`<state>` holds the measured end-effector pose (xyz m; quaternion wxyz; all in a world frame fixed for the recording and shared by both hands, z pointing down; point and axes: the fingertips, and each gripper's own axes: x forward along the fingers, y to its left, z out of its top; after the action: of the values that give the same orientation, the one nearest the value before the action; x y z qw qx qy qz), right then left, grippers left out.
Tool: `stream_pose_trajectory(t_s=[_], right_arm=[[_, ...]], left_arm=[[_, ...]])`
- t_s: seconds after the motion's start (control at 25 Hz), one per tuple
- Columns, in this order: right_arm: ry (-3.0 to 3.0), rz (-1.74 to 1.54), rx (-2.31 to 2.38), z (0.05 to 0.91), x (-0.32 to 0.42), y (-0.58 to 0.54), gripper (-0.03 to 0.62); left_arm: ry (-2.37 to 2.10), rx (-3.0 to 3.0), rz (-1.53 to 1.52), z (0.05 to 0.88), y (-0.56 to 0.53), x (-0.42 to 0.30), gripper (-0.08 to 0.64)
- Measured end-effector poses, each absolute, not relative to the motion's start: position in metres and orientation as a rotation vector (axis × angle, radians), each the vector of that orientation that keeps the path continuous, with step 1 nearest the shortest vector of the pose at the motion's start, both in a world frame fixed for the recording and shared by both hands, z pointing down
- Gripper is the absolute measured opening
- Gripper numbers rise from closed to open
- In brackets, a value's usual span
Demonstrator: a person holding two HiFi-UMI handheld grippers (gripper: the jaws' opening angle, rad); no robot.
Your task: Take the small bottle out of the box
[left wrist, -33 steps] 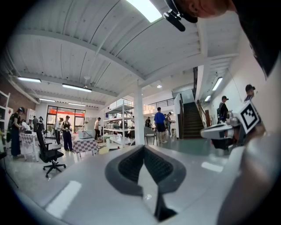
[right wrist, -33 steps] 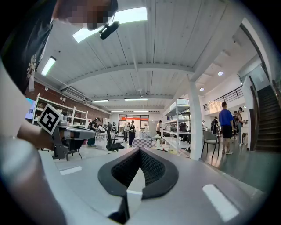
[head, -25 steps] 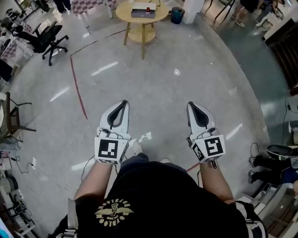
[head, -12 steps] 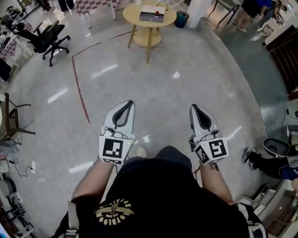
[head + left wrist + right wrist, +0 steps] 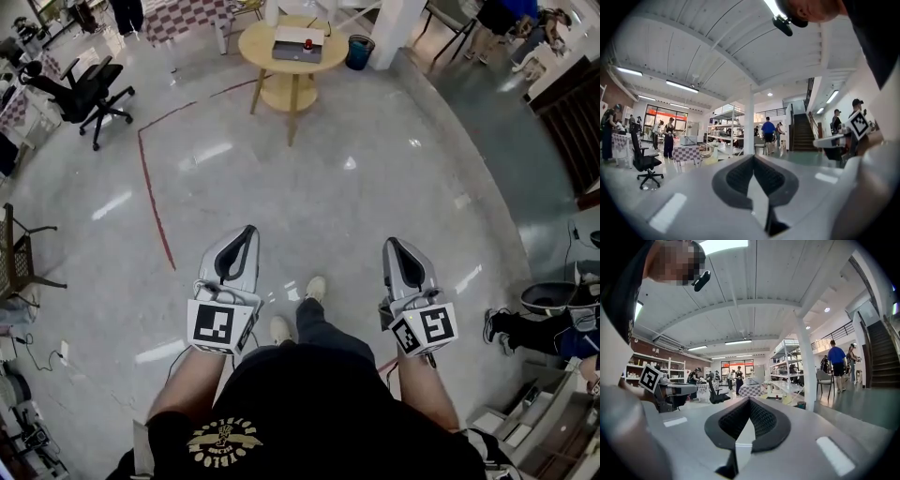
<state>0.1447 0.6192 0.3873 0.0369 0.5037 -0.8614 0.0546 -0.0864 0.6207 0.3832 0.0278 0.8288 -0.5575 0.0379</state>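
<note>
A grey box with a small red thing on it lies on a round wooden table far ahead at the top of the head view. No bottle can be made out from here. My left gripper and right gripper are held side by side at waist height over bare floor, far short of the table. Both point forward and level. In the left gripper view the left gripper has its jaws together with nothing in them. The right gripper looks the same in the right gripper view.
A red tape line runs across the shiny grey floor. A black office chair stands at the far left, a blue bin and a white pillar beyond the table. Someone's shoes are at the right edge. People stand in the background.
The person has stepped forward, and one foot now shows ahead of the body. The table has slid a little lower in the head view. Both grippers have stayed shut and level.
</note>
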Motion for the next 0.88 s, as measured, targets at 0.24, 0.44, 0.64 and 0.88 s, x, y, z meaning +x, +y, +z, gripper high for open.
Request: stream_pose_trajectory(t_s=[0.24,0.44,0.64,0.88], right_arm=[[-2.669,0.191,1.513,0.393,0.149,0.570,0.008],[-2.685,0.203,1.498,0.395,0.152,0.527,0.008],[-2.689,0.206,1.488,0.393,0.167,0.490,0.008],[-2.726,0.168,1.458,0.380,0.185,0.451,0.008]], left_arm=[[-1.763,2.529,0.153,0.393,0.574,-0.088,0.000],[-1.768,2.504,0.154,0.395,0.532,-0.084,0.000],[-1.803,2.452,0.157,0.398,0.491,-0.072,0.000],[-1.831,2.436,0.022,0.381,0.454,-0.054,0.000]])
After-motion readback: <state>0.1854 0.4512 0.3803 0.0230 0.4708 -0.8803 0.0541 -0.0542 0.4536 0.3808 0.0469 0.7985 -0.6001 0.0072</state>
